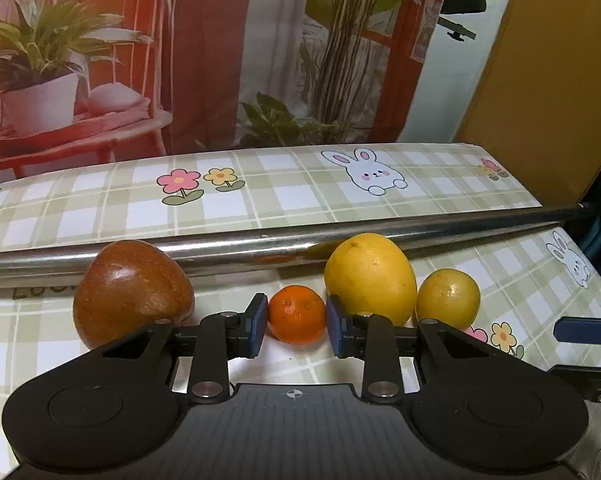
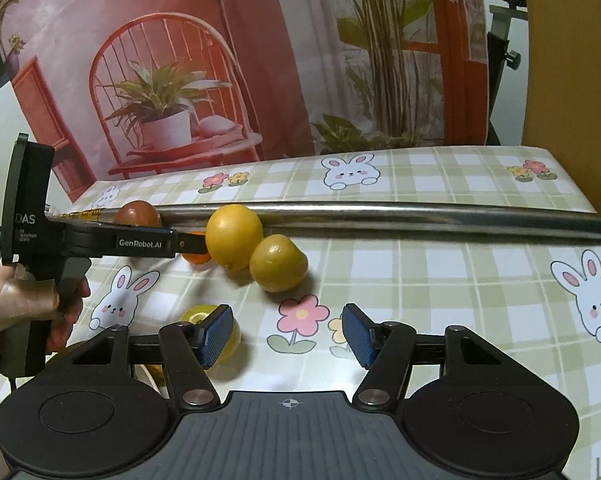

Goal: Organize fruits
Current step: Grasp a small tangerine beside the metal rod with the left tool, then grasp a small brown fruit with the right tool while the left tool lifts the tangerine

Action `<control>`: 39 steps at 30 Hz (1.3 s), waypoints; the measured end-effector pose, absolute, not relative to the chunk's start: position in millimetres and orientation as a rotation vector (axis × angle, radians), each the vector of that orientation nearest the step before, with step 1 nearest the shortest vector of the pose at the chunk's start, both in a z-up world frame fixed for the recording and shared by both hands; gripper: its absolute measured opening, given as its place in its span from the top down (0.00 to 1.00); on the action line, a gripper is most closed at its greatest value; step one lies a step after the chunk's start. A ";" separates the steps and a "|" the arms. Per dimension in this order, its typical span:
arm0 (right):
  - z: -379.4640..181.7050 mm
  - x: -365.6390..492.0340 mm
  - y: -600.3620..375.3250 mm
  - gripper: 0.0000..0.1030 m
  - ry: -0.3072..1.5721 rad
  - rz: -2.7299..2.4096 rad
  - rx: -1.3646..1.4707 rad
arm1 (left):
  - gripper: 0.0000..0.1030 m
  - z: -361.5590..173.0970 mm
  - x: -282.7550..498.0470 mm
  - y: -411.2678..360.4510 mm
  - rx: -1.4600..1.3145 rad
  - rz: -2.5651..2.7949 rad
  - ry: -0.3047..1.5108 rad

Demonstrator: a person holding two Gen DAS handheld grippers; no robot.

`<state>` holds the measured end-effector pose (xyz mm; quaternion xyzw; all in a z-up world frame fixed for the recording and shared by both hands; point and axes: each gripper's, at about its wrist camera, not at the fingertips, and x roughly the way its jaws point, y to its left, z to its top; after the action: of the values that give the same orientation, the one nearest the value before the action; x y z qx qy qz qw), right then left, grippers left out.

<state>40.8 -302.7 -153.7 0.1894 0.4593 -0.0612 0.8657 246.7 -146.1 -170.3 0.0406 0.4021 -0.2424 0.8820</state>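
Four fruits crowd together; left gripper (image 1: 296, 316) clamps the mandarin (image 1: 296, 314), and lifting could roll the grapefruit (image 1: 370, 278) at its two o'clock; right gripper (image 2: 287, 336) stands apart, empty.

Right gripper (image 2: 288, 336) jaws gape over the tablecloth (image 2: 420, 280), a yellow fruit (image 2: 204, 320) behind the left pad.

The counter (image 1: 300, 200) is covered with a green-and-white checked cloth (image 2: 440, 280) printed with rabbits and flowers. Behind it a printed backdrop (image 1: 204, 52) is hung, on which a red chair, a potted plant in a white pot and tall green stems are pictured. A mustard-yellow panel (image 1: 552, 80) is seen at the right, beside a strip of white wall (image 1: 472, 80). Soft, even indoor light is cast throughout.
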 end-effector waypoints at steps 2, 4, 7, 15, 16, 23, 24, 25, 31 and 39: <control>-154.5 41.2 -301.3 0.44 0.965 -0.125 0.400 | 0.68 -170.6 244.6 -146.1 0.085 -0.510 0.838; -155.2 41.9 -301.0 0.44 0.968 -0.120 0.403 | 0.68 -170.6 242.4 -143.8 0.069 -0.525 0.850; -157.3 42.7 -299.7 0.44 0.972 -0.113 0.408 | 0.68 -168.0 237.3 -138.4 0.057 -0.537 0.858; -166.7 48.5 -289.4 0.45 1.000 -0.076 0.405 | 0.68 -157.8 214.4 -117.0 0.029 -0.604 0.889; -167.3 48.7 -286.1 0.45 1.004 -0.064 0.402 | 0.68 -157.3 209.3 -113.7 0.028 -0.613 0.894; -169.9 38.9 -268.3 0.55 1.044 0.002 0.403 | 0.68 -154.3 189.7 -92.1 0.008 -0.621 0.908; -171.1 35.8 -267.1 0.60 1.052 0.010 0.409 | 0.68 -153.7 187.2 -90.5 0.011 -0.620 0.903; -171.8 32.3 -266.8 0.62 1.060 0.013 0.417 | 0.68 -153.0 184.2 -89.1 0.021 -0.619 0.894; -169.7 14.2 -273.0 0.69 1.065 0.007 0.469 | 0.68 -150.2 175.1 -80.2 0.009 -0.611 0.879; -165.3 6.5 -272.6 0.69 1.085 0.001 0.460 | 0.68 -148.2 166.3 -73.5 -0.022 -0.601 0.876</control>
<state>6.5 -272.6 -165.3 0.2169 0.5115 0.0005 0.8315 166.3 -73.5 -148.2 -0.0103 0.4177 -0.2866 0.8621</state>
